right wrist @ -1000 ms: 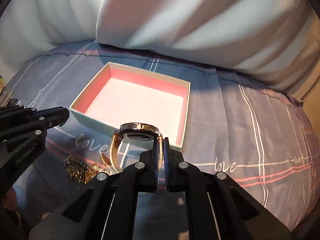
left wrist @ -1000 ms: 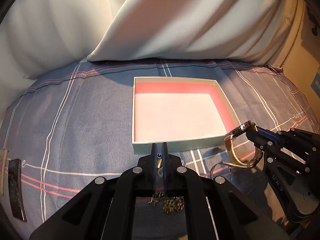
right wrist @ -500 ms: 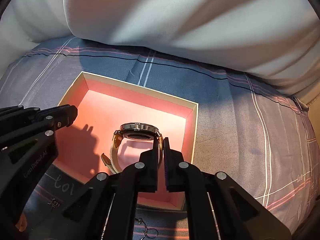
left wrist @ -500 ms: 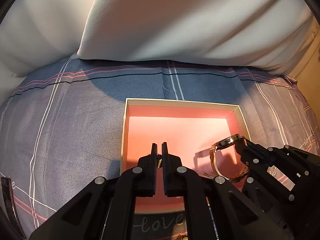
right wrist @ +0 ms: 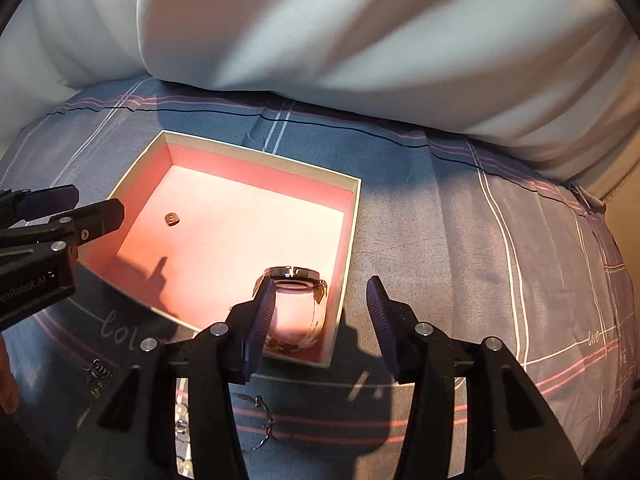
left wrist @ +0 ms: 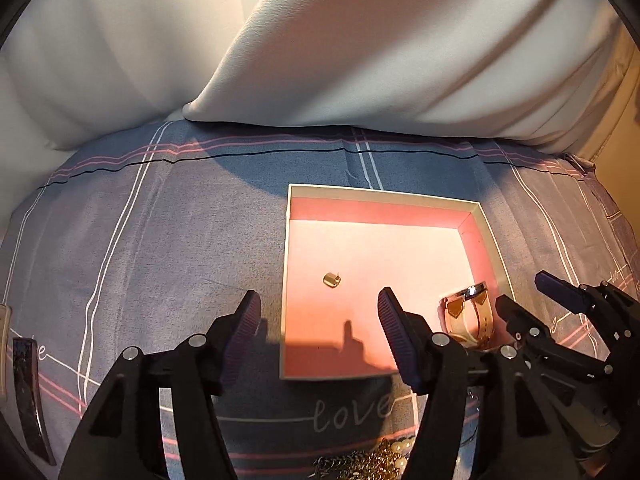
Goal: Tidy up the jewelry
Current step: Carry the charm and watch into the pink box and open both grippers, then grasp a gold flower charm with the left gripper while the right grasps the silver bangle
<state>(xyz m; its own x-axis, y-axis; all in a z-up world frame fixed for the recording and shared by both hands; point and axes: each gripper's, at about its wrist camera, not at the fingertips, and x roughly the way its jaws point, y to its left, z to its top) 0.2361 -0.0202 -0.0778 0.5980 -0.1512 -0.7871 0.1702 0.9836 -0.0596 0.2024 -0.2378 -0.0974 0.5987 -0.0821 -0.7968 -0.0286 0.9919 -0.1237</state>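
A shallow box (left wrist: 287, 280) with a pink lining (right wrist: 356, 216) lies on the bedsheet. A small gold ring (left wrist: 331, 279) lies inside it, seen too in the right wrist view (right wrist: 171, 219). A gold watch (left wrist: 470, 314) with a pale strap stands in the box's near right corner (right wrist: 294, 304). My left gripper (left wrist: 316, 328) is open and empty over the box's near left edge. My right gripper (right wrist: 320, 316) is open and empty just behind the watch; it also shows in the left wrist view (left wrist: 532, 300).
White pillows (left wrist: 360, 60) lie behind the box. Gold chains and pearls (left wrist: 372, 464) lie on the sheet in front of the box, with small earrings and a hoop (right wrist: 260, 420). A dark hair clip (left wrist: 28, 392) lies at far left.
Both grippers have opened. The ring has dropped from the left one and the watch from the right one, and both now lie in the box. Both grippers pulled back a little.
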